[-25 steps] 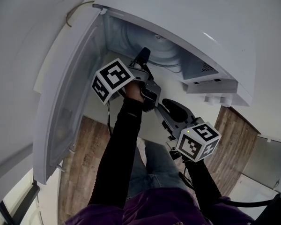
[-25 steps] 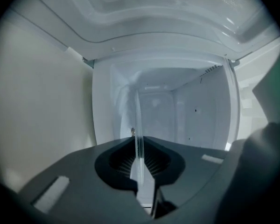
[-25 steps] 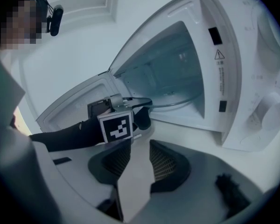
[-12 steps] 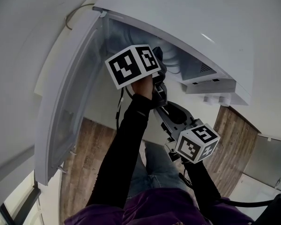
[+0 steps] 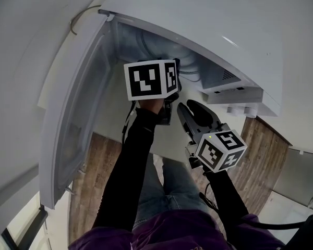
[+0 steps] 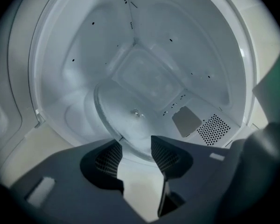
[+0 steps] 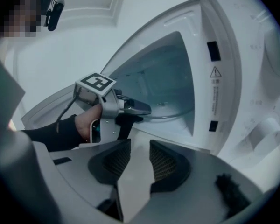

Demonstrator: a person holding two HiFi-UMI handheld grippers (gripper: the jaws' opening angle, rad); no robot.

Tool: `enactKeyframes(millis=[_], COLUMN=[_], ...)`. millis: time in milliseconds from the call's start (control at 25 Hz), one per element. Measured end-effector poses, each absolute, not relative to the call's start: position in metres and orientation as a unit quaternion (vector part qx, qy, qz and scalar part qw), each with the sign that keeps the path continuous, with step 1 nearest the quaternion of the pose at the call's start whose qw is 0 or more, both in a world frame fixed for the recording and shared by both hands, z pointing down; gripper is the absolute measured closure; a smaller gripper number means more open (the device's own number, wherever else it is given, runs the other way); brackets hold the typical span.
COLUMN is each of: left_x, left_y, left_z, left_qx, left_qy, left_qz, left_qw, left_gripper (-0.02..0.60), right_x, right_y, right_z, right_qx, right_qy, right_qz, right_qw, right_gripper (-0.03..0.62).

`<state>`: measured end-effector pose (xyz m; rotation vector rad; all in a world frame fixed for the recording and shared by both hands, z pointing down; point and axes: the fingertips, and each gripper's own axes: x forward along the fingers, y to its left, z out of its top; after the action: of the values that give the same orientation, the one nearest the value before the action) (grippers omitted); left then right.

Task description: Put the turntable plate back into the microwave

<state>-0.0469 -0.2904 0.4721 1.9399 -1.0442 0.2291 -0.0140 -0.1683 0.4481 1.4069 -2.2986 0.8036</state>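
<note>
Because the head view looks down past the top of the microwave, most of its cavity is cut off there, and only a pale strip of the back wall shows under the top edge. Its door hangs wide open on the left, with its far end running out of that picture. A dark sleeve reaches up to the opening, and below it lies a wooden floor.

The turntable plate is inside the cavity, lying flat on the floor. Its clear glass blends into the white walls, so only the rim and a small glint at the middle stand out. Whether it sits properly on its hub cannot be made out.

The left gripper is at the mouth of the cavity with its jaws opening. The pads press on nothing. The plate's near rim shows in the gap, but whether it lies between the tips or just beyond them is hard to tell. In the head view its marker cube hides those jaws.

The right gripper hangs outside, near the left one, with its jaws apart and nothing between them.

On the cavity's right wall are a grey cover patch and a perforated vent. A warning label sits on the front frame, its print too small to read.
</note>
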Motion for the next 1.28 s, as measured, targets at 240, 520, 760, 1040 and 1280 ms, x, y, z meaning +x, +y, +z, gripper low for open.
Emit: enactKeyframes(millis=[240, 520, 760, 1040, 1280], left_x=[-0.054, -0.052, -0.051, -0.052, -0.047], left_y=[-0.293, -0.292, -0.291, -0.287, -0.274], left_z=[0.473, 0.473, 0.473, 0.474, 0.473], left_qx=[0.786, 0.792, 0.802, 0.793, 0.807], left_qy=[-0.411, -0.404, -0.389, -0.371, -0.316], left_qz=[0.107, 0.110, 0.124, 0.136, 0.161], left_qw=[0.448, 0.443, 0.436, 0.464, 0.472], left_gripper=[0.396, 0.393, 0.383, 0.374, 0.371], right_x=[-0.012, -0.021, -0.018, -0.016, -0.008], right_y=[-0.218, -0.249, -0.253, -0.255, -0.255], right_z=[0.459, 0.467, 0.468, 0.466, 0.468], right_qx=[0.544, 0.555, 0.578, 0.587, 0.609], right_qy=[-0.776, -0.763, -0.744, -0.738, -0.720], right_qz=[0.281, 0.299, 0.313, 0.320, 0.324], right_qw=[0.152, 0.145, 0.120, 0.091, 0.078], right_gripper=[0.484, 0.511, 0.537, 0.537, 0.537])
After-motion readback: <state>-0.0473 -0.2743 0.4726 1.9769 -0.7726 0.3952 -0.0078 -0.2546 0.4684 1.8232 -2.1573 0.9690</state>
